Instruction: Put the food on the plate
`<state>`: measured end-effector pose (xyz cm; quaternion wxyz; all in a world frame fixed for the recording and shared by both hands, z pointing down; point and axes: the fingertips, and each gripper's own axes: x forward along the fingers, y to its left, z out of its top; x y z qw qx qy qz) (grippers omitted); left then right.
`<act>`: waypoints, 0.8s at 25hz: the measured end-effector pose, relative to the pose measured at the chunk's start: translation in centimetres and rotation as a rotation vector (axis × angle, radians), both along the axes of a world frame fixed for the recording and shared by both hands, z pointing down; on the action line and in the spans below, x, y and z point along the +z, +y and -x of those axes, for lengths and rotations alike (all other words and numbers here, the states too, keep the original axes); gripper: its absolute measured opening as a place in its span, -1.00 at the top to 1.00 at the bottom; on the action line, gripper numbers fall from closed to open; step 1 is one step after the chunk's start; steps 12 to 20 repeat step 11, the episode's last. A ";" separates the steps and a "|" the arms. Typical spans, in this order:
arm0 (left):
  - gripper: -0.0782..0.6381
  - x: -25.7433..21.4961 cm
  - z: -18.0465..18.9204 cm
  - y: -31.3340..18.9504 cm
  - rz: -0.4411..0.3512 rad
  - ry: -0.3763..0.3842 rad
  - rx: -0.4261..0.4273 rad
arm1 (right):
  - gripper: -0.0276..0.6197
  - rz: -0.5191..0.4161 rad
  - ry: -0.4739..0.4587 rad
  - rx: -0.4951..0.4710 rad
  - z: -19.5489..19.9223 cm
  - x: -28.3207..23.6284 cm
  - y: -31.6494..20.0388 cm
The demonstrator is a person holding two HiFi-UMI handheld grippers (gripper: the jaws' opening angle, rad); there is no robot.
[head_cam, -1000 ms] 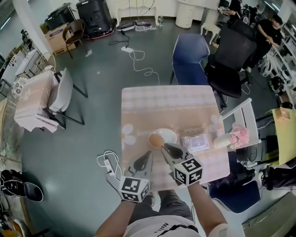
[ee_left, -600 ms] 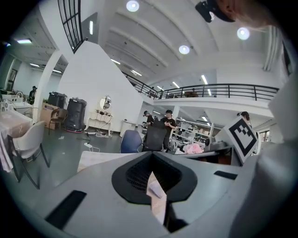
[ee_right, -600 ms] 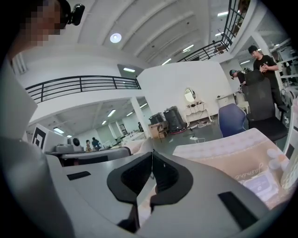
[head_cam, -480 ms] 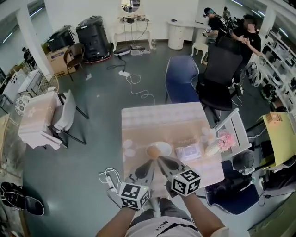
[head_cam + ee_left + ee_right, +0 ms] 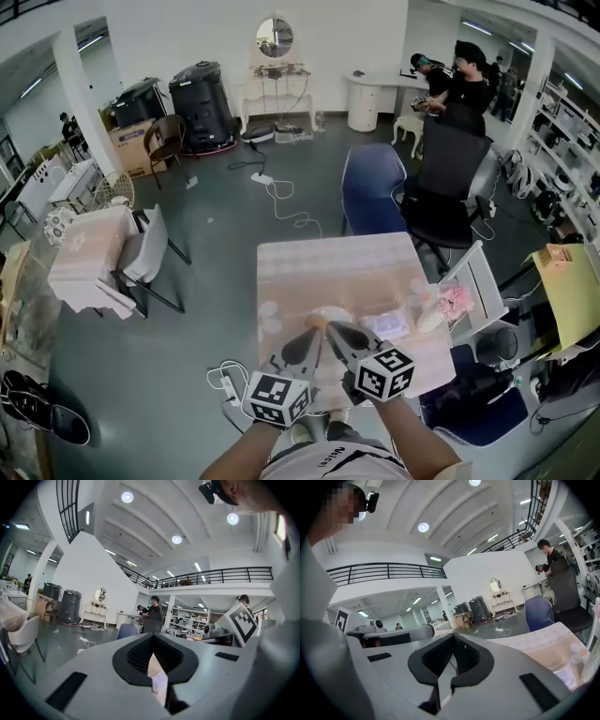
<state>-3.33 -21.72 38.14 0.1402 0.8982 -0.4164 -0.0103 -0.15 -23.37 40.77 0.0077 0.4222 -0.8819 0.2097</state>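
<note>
So the main thing that's changed in the last second: the person's head has come up. A second ago the head view stared almost straight down at the counter [image 5: 375, 272]. Now it takes in half the room, with the blue chair [image 5: 372, 192] and the black office chair [image 5: 448, 178] out at 12 o'clock.

The food [image 5: 317, 323] hasn't gone anywhere. It's a round brown bun-looking thing on the white plate [image 5: 339, 313], just to the 9 o'clock side of the counter's middle. A second ago it was in plain sight; now only a brown sliver peeks past the tool tips.

The left tool [image 5: 307, 335] and right tool [image 5: 331, 326] hang side by side on the plate's 6 o'clock side, same as before. Both are clenched with nothing in them. On the left only a thin pale wedge of background shows between the jaws; on the right they meet with just a hairline gap low down. Both gripper views look out over the room and ceiling, so the tools are tipped up, not aimed at the plate.

The packet [image 5: 389, 325] and the pink flowers [image 5: 456, 297] at the plate's 3 o'clock haven't moved.

My read: the food's down, nobody's carrying anything, and this looks done unless the packet counts as food too.
</note>
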 end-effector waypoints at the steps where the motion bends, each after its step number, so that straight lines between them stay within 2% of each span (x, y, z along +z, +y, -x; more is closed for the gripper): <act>1: 0.76 -0.2 0.0 0.0 -0.006 0.000 -0.003 | 0.86 -0.005 0.001 -0.003 0.0 -0.2 0.0; 20: 0.76 -0.8 -0.1 -0.4 -0.024 -0.001 -0.029 | 0.86 -0.022 0.011 -0.011 -0.6 -0.9 -0.3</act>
